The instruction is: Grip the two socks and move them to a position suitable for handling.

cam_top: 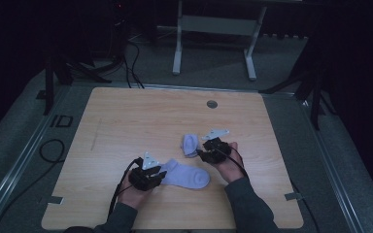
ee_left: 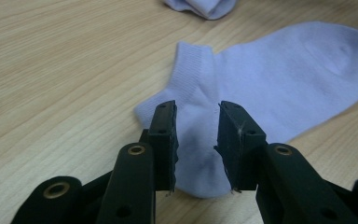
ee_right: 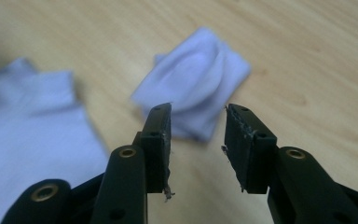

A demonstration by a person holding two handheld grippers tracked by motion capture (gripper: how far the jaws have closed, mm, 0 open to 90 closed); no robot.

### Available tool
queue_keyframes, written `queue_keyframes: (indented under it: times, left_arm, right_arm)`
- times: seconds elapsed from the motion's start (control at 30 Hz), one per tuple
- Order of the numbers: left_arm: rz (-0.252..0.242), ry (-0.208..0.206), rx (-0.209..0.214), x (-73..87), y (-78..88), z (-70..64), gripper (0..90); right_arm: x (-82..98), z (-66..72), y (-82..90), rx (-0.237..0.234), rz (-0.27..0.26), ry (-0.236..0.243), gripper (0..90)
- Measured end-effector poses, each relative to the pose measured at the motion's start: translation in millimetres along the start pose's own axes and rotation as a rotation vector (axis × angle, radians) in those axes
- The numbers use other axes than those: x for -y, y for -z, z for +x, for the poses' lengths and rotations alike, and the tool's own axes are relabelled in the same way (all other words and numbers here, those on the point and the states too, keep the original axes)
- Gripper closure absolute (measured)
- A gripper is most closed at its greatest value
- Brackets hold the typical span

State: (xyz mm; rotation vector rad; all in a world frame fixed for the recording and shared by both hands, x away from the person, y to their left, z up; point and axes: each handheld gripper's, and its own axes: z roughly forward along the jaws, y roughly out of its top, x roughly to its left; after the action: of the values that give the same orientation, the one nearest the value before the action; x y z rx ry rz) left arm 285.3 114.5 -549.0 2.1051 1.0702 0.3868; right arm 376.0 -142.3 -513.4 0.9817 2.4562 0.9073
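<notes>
No writing is readable on either sock. The left hand-held gripper [ee_left: 196, 140] has its jaws apart over the heel of the flat sock [ee_left: 270, 88], not pinching it. The right hand-held gripper [ee_right: 198, 147], jaws apart and empty, sits just short of the folded sock [ee_right: 196, 79] on the surface [cam_top: 126, 121].

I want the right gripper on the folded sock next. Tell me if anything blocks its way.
Nothing visible does. The right gripper is open, aimed at the folded sock, bare table between them. The flat sock lies off to one side.
</notes>
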Motion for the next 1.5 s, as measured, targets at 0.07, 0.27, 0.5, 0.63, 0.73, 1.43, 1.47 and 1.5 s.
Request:
queue_keyframes:
  times: [0.07,0.27,0.5,0.63,0.73,1.43,1.47,1.5]
  left_arm:
    - [-0.001,0.008,-0.007,-0.1,-0.1,1.5,67.1]
    - [0.005,0.037,-0.03,0.1,-0.7,5.7,67.2]
    - [0.003,0.04,-0.04,-0.5,-1.7,6.0,67.2]
    - [-0.001,0.045,-0.039,-0.9,-1.4,6.8,67.2]
    - [-0.006,0.047,-0.041,-1.3,-0.9,7.3,67.2]
    - [-0.005,0.041,-0.043,-2.2,-2.6,6.9,67.2]
    - [-0.006,0.044,-0.044,-2.2,-2.9,6.5,67.2]
    - [-0.003,0.041,-0.045,-2.2,-3.0,6.5,67.2]
  right_arm:
    - [-4.1,-1.5,-3.5,0.007,0.003,-0.003,61.4]
    - [-26.0,-12.2,-21.1,0.013,0.001,-0.049,61.6]
    - [-28.1,-15.3,-45.0,0.015,0.075,-0.082,69.5]
    - [-23.7,-15.2,-52.9,0.007,0.109,-0.092,76.1]
    - [-17.7,-13.0,-55.2,-0.009,0.12,-0.133,80.5]
    - [-28.0,2.4,-27.8,-0.025,0.01,-0.21,87.0]
    - [-28.8,1.8,-25.3,-0.022,0.003,-0.208,87.0]
    - [-30.9,-0.1,-19.0,-0.016,-0.012,-0.217,87.0]
